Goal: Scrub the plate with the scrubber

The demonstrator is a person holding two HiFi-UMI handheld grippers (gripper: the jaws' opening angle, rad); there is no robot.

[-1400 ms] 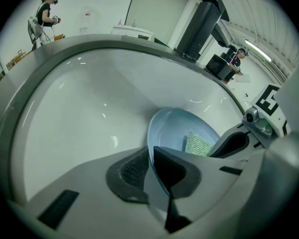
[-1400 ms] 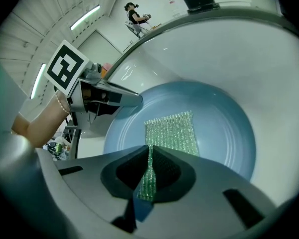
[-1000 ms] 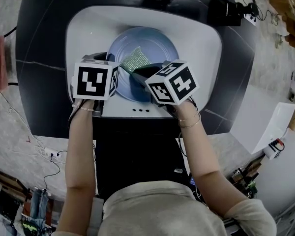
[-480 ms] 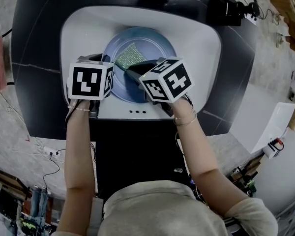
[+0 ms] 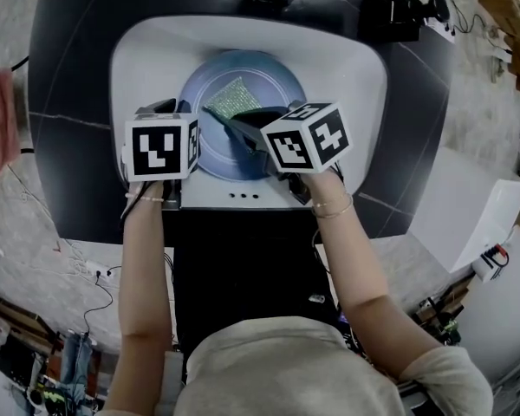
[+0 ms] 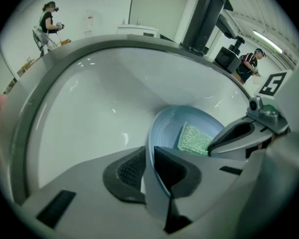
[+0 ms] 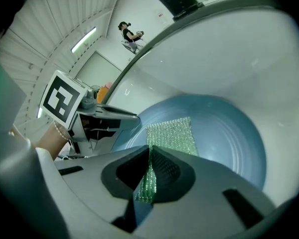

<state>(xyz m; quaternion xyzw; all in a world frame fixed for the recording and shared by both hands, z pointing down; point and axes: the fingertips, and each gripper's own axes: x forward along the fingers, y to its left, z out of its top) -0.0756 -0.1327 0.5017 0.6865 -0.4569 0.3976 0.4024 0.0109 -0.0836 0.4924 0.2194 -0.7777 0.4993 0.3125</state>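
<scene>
- White sink (image 5: 147, 59) sits in a dark countertop (image 5: 61, 102), and a pale blue plate (image 5: 273, 76) lies face up on the sink floor.
- At the plate's left rim, the left gripper (image 6: 148, 154) points steeply down. Its pads pinch that rim edge-on, one pad inside the plate and one outside. The jaws have just been easing open a little, with the rim between them.
- Near the plate's middle, a green mesh scrubber (image 5: 232, 100) lies flat on the blue surface. In the right gripper view its long axis runs straight out from the jaws that hold it, and its far end points across the plate.
- From the plate's lower right, the right gripper (image 7: 150, 156) slants down over the rim. Its jaws are pressed together on the scrubber's near end, which stands on edge as a thin green strip between the dark pads.
- Both marker cubes sit just beside each other over the plate's near edge, not touching.
</scene>
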